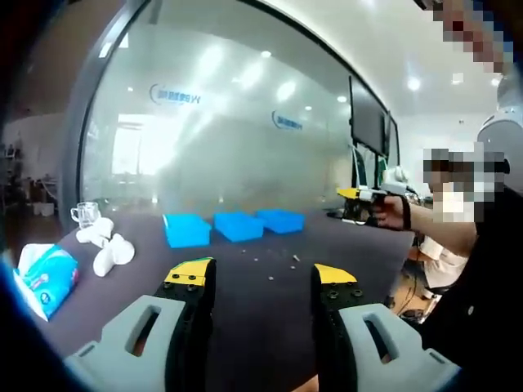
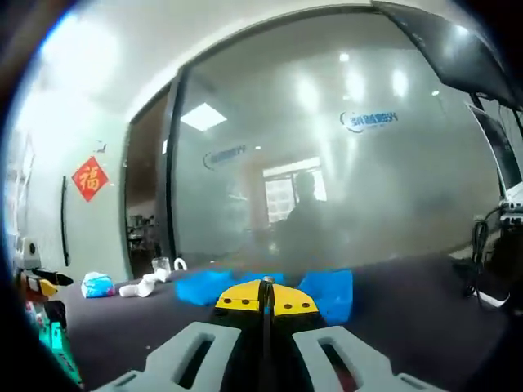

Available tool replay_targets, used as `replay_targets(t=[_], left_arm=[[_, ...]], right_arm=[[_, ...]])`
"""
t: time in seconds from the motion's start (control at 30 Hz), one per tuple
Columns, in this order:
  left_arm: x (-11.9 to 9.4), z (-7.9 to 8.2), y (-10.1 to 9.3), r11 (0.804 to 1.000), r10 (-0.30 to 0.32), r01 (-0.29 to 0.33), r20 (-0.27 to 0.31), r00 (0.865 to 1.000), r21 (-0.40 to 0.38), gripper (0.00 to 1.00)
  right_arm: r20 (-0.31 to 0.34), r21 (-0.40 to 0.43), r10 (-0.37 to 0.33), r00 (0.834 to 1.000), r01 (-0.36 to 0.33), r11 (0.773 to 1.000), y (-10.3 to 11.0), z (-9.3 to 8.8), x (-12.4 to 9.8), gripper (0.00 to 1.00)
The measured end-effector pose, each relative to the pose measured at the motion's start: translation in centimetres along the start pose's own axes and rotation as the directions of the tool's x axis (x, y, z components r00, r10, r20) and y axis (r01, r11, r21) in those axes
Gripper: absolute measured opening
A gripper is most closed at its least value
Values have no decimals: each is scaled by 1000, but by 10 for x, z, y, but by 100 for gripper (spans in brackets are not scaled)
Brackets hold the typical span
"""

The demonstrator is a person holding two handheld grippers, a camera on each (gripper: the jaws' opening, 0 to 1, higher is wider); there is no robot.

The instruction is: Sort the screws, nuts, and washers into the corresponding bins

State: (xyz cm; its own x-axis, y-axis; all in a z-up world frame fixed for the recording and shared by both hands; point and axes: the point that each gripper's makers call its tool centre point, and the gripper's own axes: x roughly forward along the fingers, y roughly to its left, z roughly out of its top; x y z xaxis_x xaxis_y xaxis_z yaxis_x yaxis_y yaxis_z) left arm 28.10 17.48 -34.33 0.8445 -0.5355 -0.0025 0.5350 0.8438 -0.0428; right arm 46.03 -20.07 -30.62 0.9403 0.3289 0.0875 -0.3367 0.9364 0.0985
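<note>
open tabletop (image 1: 270, 302) before bins (image 1: 237, 225), cups (image 1: 105, 245) left

A tissue pack (image 1: 45, 278), white bottles (image 1: 106, 245) and a glass cup (image 1: 86, 214) sit on the dark table (image 1: 261, 302).

Low views across the dark table (image 1: 261, 310) toward the frosted glass wall (image 1: 245, 122), both sharing the blue bins (image 1: 237, 226).
</note>
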Motion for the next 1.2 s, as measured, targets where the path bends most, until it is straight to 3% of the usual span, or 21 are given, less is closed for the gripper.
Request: replay_targets(t=[0.27,0.33,0.4,0.67,1.0,1.2], left_arm=[[-5,-3,5,1000,17,-16,3,1000,-16,46],[-6,-4,6,1000,21,-21,2,1000,-18,46],[-7,-4,7,1000,25,-25,-1,1000,-15,46],[-12,2,9,999,40,-40,10,999,-13,46],[-15,4,8,999,48,-48,12,999,-6,46],[-17,5,10,998,57,-57,17,998,-9,46]], right_arm=[[-53,-38,-68,996,66,997,-31,-15,58,0],[-60,-49,-78,995,75,996,-33,-16,71,0],[-73,-5,-90,993,90,996,-36,-18,83,0],[-115,-57,-121,986,116,992,-36,-19,130,0],[-165,-105,-156,974,140,985,-42,-27,165,0],[-174,-122,-163,971,143,982,-45,-34,170,0]])
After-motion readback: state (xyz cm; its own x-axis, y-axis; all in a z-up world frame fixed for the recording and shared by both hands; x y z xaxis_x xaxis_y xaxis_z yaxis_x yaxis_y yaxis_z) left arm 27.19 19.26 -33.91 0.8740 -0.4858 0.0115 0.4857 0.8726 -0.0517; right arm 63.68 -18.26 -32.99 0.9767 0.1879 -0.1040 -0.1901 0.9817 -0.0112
